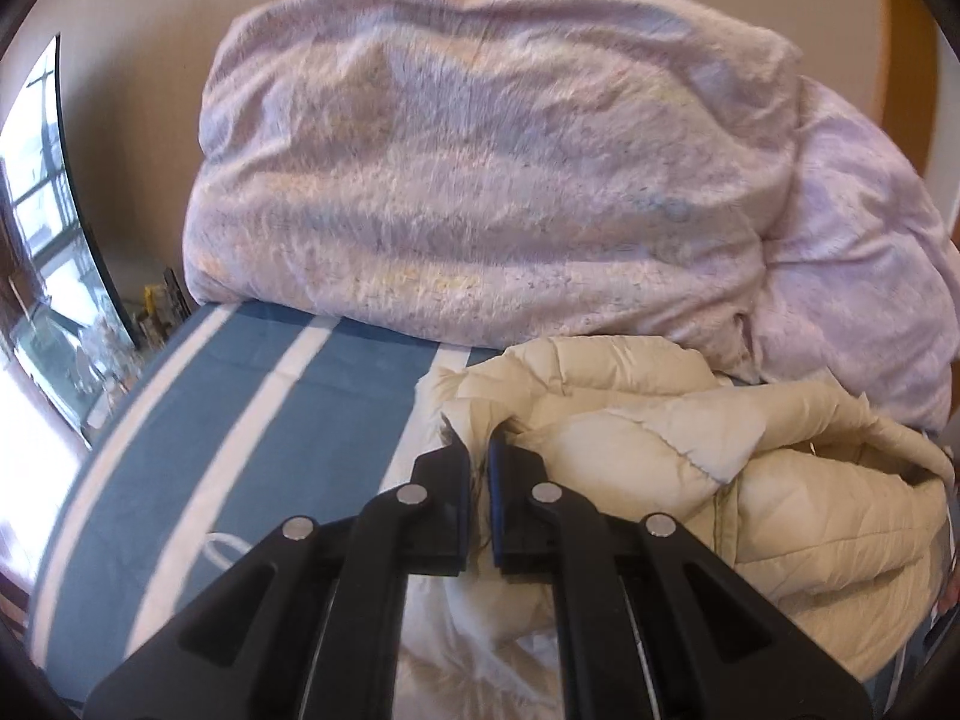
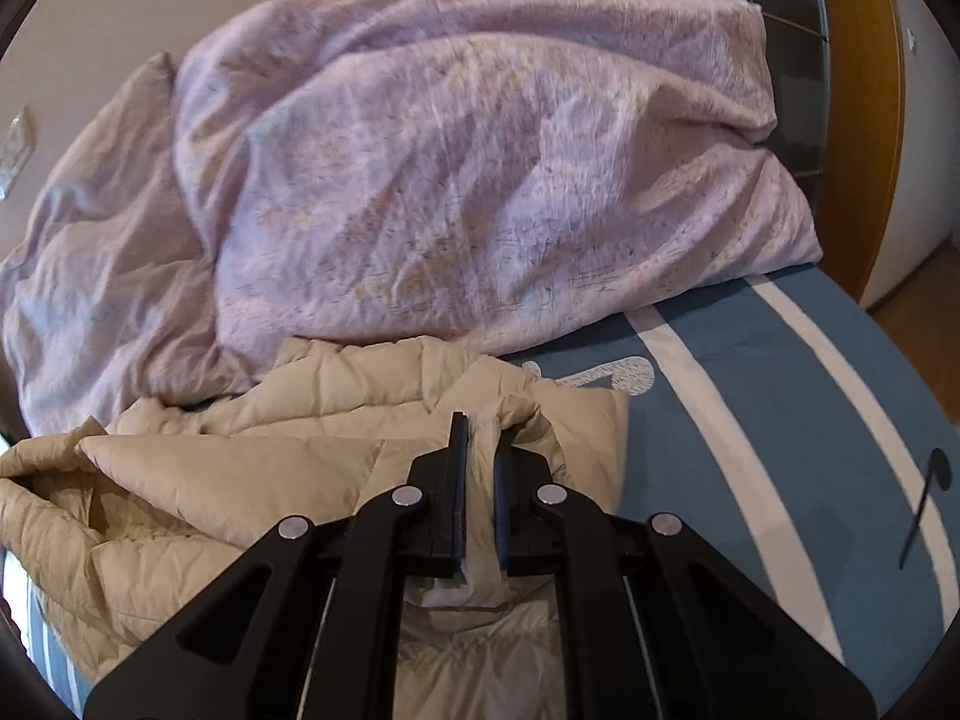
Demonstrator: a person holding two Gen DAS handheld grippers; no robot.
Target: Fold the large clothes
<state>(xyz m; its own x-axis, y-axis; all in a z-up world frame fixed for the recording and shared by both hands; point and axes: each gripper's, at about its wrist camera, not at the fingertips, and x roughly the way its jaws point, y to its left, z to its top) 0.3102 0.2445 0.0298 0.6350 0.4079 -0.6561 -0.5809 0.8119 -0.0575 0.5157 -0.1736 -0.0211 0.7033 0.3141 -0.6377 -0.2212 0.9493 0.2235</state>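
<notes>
- The beige quilted puffer jacket (image 1: 690,456) lies crumpled on the blue-and-white striped bedsheet (image 1: 240,396), in front of the heaped lilac duvet (image 1: 480,168), whose near edge it touches.
- Risk: both grips are small pinches at the fabric edge. The padded shell looks slick, so a hard tug could probably pull it out of one claw, and that side would drop into a skewed fold.
- Risk: the jacket is bunched between the two grippers, with creased panels showing in both views. If it is laid down without being spread, those creases likely get folded in.
- Risk: the jacket's far edge sits against the duvet, so a lift or sweep toward it could catch or drag the bedding.
- Left gripper (image 1: 478,450): jaws drawn nearly together, tips clamped on a fold of the jacket's left side. Only a thin sliver of cloth shows between them.
- Right gripper (image 2: 482,456): jaws nearly together, clamped on a pale strip of the jacket (image 2: 300,456), apparently lining or hem, which runs down the gap between the pads.
</notes>
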